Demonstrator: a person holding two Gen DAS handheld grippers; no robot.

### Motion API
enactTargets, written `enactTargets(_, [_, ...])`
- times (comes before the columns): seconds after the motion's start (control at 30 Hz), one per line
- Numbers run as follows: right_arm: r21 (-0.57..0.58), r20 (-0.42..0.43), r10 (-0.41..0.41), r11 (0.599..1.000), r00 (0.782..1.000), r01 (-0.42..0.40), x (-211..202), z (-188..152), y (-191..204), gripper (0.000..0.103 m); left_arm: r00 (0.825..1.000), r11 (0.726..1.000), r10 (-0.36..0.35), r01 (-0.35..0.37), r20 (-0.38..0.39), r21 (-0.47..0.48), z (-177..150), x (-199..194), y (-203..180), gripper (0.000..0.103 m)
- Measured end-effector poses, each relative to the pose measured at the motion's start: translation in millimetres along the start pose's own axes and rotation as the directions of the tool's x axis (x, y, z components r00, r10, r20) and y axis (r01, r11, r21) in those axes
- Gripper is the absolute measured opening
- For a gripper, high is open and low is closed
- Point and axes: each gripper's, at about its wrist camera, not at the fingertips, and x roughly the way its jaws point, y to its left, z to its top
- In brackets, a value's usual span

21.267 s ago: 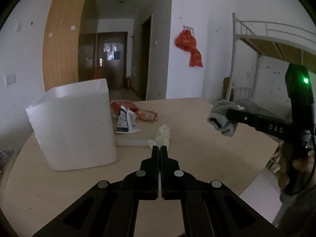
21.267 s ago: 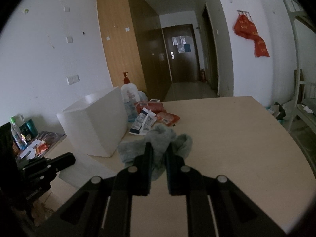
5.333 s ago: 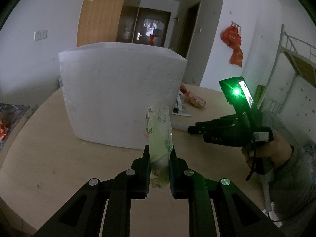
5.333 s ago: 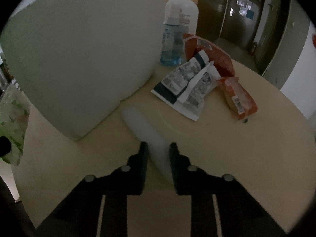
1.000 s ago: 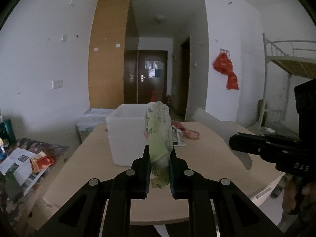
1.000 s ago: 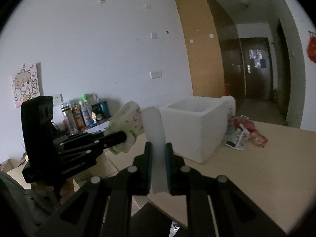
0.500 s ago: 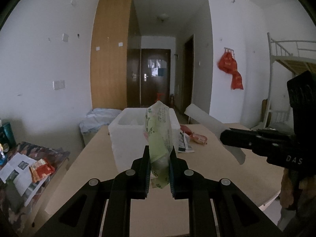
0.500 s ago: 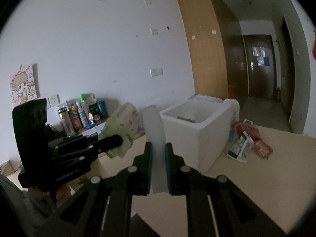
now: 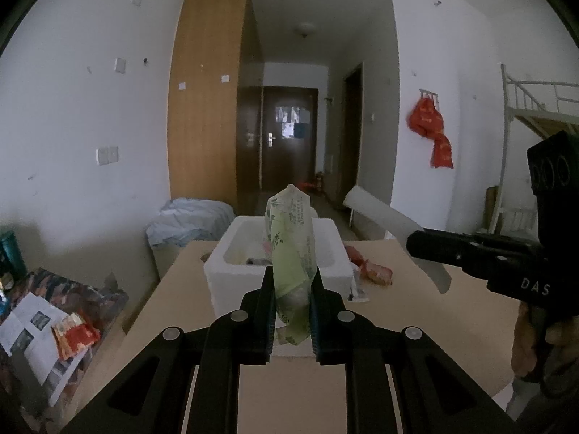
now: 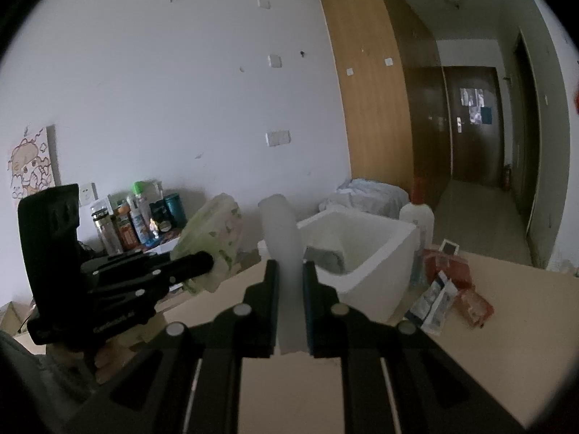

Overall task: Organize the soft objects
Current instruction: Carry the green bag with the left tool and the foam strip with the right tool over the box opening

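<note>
My left gripper (image 9: 291, 282) is shut on a green tissue pack (image 9: 291, 253), held upright above the near side of the wooden table (image 9: 398, 325). My right gripper (image 10: 290, 275) is shut on a pale white foam strip (image 10: 280, 231), which also shows in the left wrist view as the strip (image 9: 383, 217) slanting up to the left. Beyond both stands an open white foam box (image 9: 278, 275), the box (image 10: 362, 253) holding a grey cloth (image 10: 324, 258). Both grippers hover short of the box, above its rim level. The left gripper (image 10: 202, 264) appears left of the right one.
Red snack packets (image 9: 376, 271) and a white-blue packet (image 10: 434, 303) lie right of the box, with a pump bottle (image 10: 416, 238) behind it. Bottles and cans (image 10: 141, 217) crowd a low shelf at left. Magazines (image 9: 47, 318) lie lower left. A bunk bed (image 9: 535, 115) stands at right.
Both grippers have risen and moved toward the foam box, whose open inside now shows. Each keeps its grip on its object.
</note>
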Motion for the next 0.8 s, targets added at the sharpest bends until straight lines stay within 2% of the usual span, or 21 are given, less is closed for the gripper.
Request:
enactTargets(0.3, [-0.004, -0.003, -0.027, 1.000, 1.000, 0.027, 18.6, 21.3, -10.0, 0.015, 1.000, 1.000, -0.014, 0.014, -0.003, -0.001, 27.3, 20.2, 12.9, 0.017])
enactTargets(0.8, [0.003, -0.026, -0.040, 0.999, 0.999, 0.040, 43.2, 30.5, -24.3, 0.015, 0.999, 0.999, -0.036, 0.036, -0.016, 0.018, 40.9, 52.5, 20.7, 0.017])
